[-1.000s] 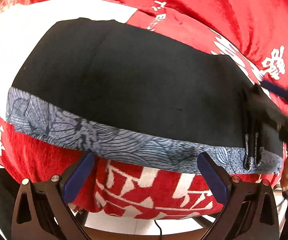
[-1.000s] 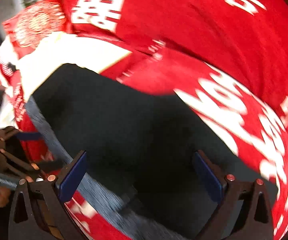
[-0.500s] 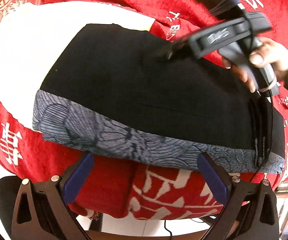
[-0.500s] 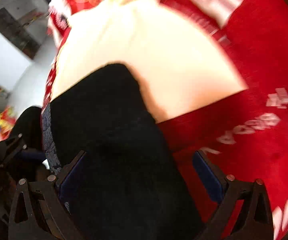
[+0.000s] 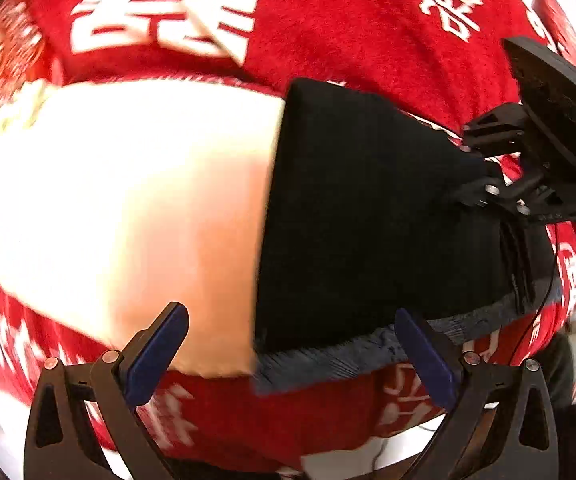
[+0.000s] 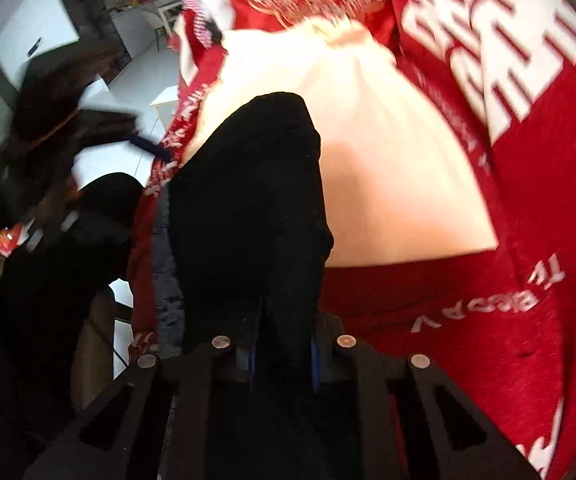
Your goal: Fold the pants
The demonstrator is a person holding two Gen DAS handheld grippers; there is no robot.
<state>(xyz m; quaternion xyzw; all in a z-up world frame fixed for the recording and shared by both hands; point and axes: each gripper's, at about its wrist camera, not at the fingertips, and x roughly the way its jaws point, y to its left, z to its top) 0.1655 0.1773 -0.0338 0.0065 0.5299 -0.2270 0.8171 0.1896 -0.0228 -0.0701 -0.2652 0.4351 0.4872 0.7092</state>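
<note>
Black folded pants (image 5: 367,208) with a grey patterned band (image 5: 327,354) along the near edge lie on the red cloth. My left gripper (image 5: 288,316) hangs open above their near left corner, one finger over the cream patch and one over the band, with nothing gripped. In the left wrist view my right gripper (image 5: 483,192) bites the pants' far right edge. In the right wrist view the pants (image 6: 248,200) stretch away from my right gripper (image 6: 282,356). Its jaws are closing, with a ridge of black cloth pinched between the blue pads (image 6: 250,356).
A red cloth with white characters (image 5: 327,32) covers the surface. A cream rectangle (image 5: 128,200) lies left of the pants. In the right wrist view a person in dark clothes (image 6: 48,240) stands at the left, with white floor and furniture behind.
My left gripper has swung left, so the pants now sit at the right of its view. My right gripper crossed over the pants, rolled, and went from wide open to pinching the black cloth.
</note>
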